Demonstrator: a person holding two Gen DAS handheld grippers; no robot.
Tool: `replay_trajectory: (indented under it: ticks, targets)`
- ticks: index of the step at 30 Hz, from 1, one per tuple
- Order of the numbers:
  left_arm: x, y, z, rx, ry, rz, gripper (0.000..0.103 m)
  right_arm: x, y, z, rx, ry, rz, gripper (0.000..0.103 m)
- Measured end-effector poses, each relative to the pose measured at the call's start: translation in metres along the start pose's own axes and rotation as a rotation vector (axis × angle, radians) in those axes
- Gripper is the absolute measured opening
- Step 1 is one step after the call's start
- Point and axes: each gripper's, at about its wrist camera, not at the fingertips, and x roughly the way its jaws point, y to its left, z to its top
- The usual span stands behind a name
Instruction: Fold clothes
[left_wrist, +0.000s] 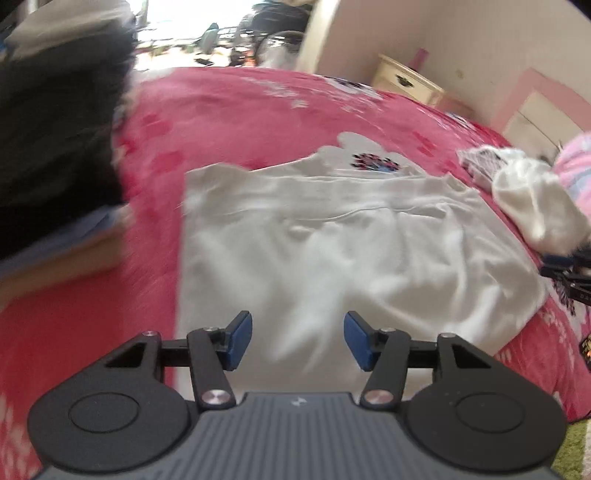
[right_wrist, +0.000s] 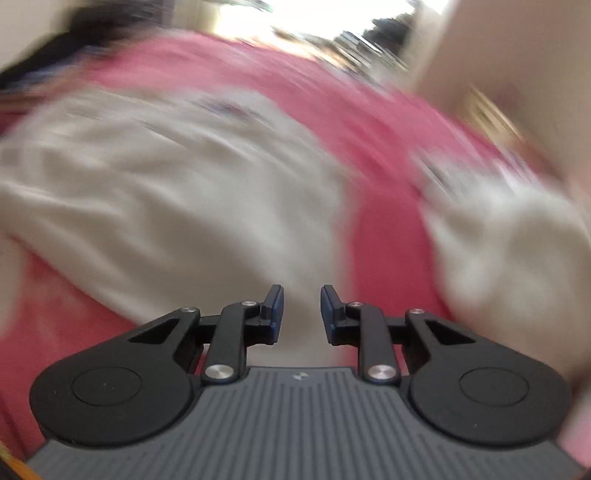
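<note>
White garment (left_wrist: 332, 236) lay spread on the pink bedspread (left_wrist: 240, 110), roughly rectangular, side edges looking turned in, printed motif (left_wrist: 375, 162) at the far end. Fit either a partly folded shirt awaiting a crosswise fold or one just laid out for squaring; could not settle which.

Left tongs (left_wrist: 297, 341) hung over the near hem, blue pads parted, nothing between them. Probably lined up with the hem because that edge gives the cleanest pinch for a lengthwise fold.

Right tongs (right_wrist: 302, 314) also released, narrower gap, empty. Right view heavily motion-blurred; placed over the garment's near right corner (right_wrist: 288, 258), likely to mirror the left for an even lift. Seen from the left view only as a dark sliver at the frame edge.

Second white bundle (left_wrist: 532, 206) crumpled to the right, apart from the spread garment, partly on a patterned piece. Dark stack of clothes (left_wrist: 55, 147) off to the left on the bed, plausibly a done pile, not confirmable.

Risk judged: uneven pinch would skew the fold.
</note>
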Motion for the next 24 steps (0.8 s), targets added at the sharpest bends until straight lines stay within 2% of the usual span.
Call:
replay_trajectory:
  ticks: [2, 4, 5, 7, 8, 9, 10, 12, 13, 16, 19, 20, 22, 24]
  targets:
    - [0.006, -0.006, 0.006, 0.030, -0.010, 0.003, 0.056, 0.011, 0.038, 0.023, -0.087, -0.054, 0.142, 0.020]
    - [0.011, -0.008, 0.011, 0.051, -0.024, 0.019, 0.056, 0.032, 0.069, 0.037, -0.146, -0.061, 0.273, 0.019]
    - [0.012, -0.003, 0.011, 0.048, -0.035, 0.047, 0.056, 0.042, 0.074, 0.040, -0.160, -0.051, 0.299, 0.019]
    - [0.012, 0.009, 0.012, 0.031, -0.055, 0.098, 0.054, 0.063, 0.059, 0.036, -0.136, -0.001, 0.252, 0.019]
    - [0.009, 0.018, 0.014, 0.006, -0.060, 0.117, 0.054, 0.067, 0.035, 0.031, -0.072, 0.019, 0.213, 0.019]
    - [0.004, 0.026, 0.015, -0.011, -0.067, 0.124, 0.054, 0.069, 0.007, 0.024, 0.011, 0.028, 0.189, 0.012]
    - [-0.001, 0.032, 0.016, -0.021, -0.075, 0.125, 0.054, 0.070, -0.020, 0.018, 0.094, 0.036, 0.165, 0.007]
    - [-0.012, 0.038, 0.022, -0.027, -0.098, 0.102, 0.054, 0.068, -0.057, 0.015, 0.169, 0.059, 0.033, 0.010]
    - [-0.016, 0.036, 0.025, -0.020, -0.110, 0.074, 0.054, 0.065, -0.068, 0.017, 0.194, 0.056, 0.004, 0.013]
    - [-0.014, 0.012, 0.036, 0.049, -0.115, -0.047, 0.058, 0.056, -0.073, 0.026, 0.259, 0.003, 0.093, 0.013]
    - [0.015, -0.021, 0.043, 0.144, -0.033, -0.137, 0.058, 0.082, -0.045, 0.042, 0.257, 0.000, 0.242, 0.011]
    - [0.029, -0.027, 0.042, 0.167, -0.006, -0.135, 0.058, 0.094, -0.045, 0.044, 0.272, 0.007, 0.257, 0.011]
    - [0.049, -0.029, 0.041, 0.196, 0.001, -0.075, 0.057, 0.117, -0.048, 0.046, 0.315, 0.022, 0.262, 0.008]
    - [0.052, -0.016, 0.048, 0.150, -0.013, -0.056, 0.055, 0.127, -0.083, 0.036, 0.437, 0.025, 0.185, 0.008]
